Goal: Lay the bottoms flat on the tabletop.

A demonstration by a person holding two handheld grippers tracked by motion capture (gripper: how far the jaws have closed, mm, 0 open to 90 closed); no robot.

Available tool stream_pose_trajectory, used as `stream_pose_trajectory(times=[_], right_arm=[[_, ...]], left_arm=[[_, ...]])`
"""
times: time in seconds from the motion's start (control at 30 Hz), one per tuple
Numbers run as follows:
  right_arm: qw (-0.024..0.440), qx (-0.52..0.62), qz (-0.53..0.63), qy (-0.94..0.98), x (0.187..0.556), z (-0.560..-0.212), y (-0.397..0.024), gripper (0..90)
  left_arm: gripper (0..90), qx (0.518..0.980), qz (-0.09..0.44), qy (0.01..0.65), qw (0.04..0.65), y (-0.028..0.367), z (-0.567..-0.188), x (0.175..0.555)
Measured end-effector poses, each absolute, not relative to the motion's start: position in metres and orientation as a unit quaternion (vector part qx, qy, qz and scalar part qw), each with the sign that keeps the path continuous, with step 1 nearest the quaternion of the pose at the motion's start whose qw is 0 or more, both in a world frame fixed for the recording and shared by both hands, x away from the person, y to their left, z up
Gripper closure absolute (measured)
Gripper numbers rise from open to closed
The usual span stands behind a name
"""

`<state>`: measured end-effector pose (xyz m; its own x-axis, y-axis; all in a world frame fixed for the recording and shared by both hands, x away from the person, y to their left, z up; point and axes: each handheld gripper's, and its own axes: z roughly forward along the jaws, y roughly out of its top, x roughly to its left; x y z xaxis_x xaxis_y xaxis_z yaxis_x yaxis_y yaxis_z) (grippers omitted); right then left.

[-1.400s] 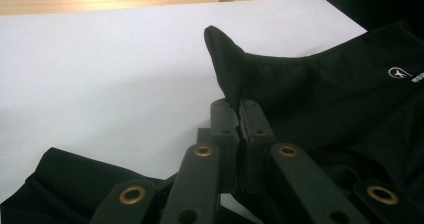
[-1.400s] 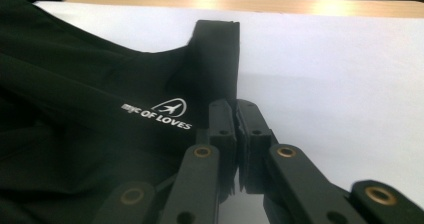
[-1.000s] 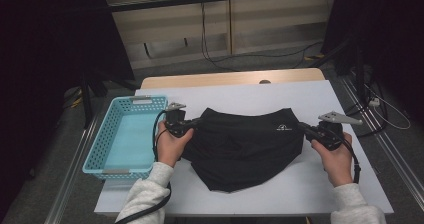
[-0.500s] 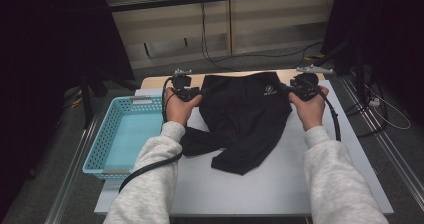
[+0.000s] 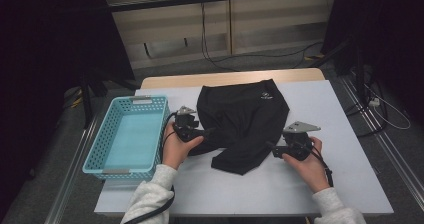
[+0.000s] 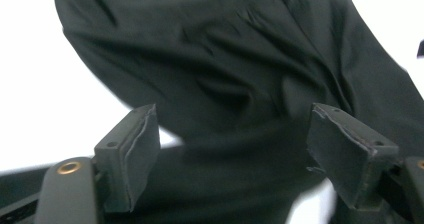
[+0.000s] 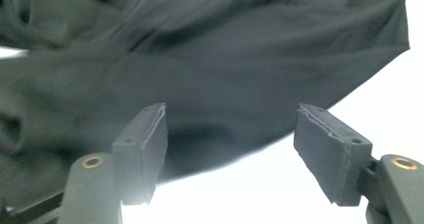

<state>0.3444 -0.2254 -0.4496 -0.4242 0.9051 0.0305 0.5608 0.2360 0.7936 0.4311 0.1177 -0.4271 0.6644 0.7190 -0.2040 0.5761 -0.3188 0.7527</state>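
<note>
Both grippers have just been opening, nothing clamped now: left gripper and right gripper stand wide at the near edge of the black garment, cloth ahead of the pads (not pinched). Half a second back both held it up by its far corners; now it lies dropped on the table, right of the blue basket. Reads as regripping for a fold.

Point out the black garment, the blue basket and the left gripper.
black garment (image 5: 245,116): high view, middle of the cloth.
blue basket (image 5: 100,146): high view, its left wall.
left gripper (image 5: 209,131): high view, between its open jaw tips at the garment's edge.
</note>
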Motion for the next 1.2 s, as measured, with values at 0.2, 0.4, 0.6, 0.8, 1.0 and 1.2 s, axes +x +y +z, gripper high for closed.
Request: stream_pose_trajectory(times=[0.2,0.4,0.6,0.8,1.0,1.2], right_arm=[[0.220,0.478,0.400,0.750,0.335,-0.447,-0.218,29.2],[0.211,0.467,0.405,0.757,0.331,-0.449,-0.213,26.9],[0.211,0.459,0.394,0.768,0.331,-0.453,-0.212,22.2],[0.190,0.457,0.409,0.767,0.331,-0.451,-0.211,18.3],[0.191,0.447,0.407,0.774,0.332,-0.450,-0.208,15.6],[0.191,0.440,0.405,0.779,0.331,-0.449,-0.202,16.1]], left_arm=[[20.3,0.817,0.080,0.387,0.420,0.126,-0.437,0.426],[18.2,0.810,0.084,0.385,0.434,0.125,-0.431,0.423],[16.6,0.817,0.078,0.378,0.429,0.123,-0.432,0.419],[15.0,0.822,0.074,0.374,0.424,0.121,-0.434,0.416],[13.5,0.818,0.070,0.379,0.426,0.123,-0.438,0.415],[13.0,0.820,0.073,0.375,0.427,0.122,-0.438,0.412]])
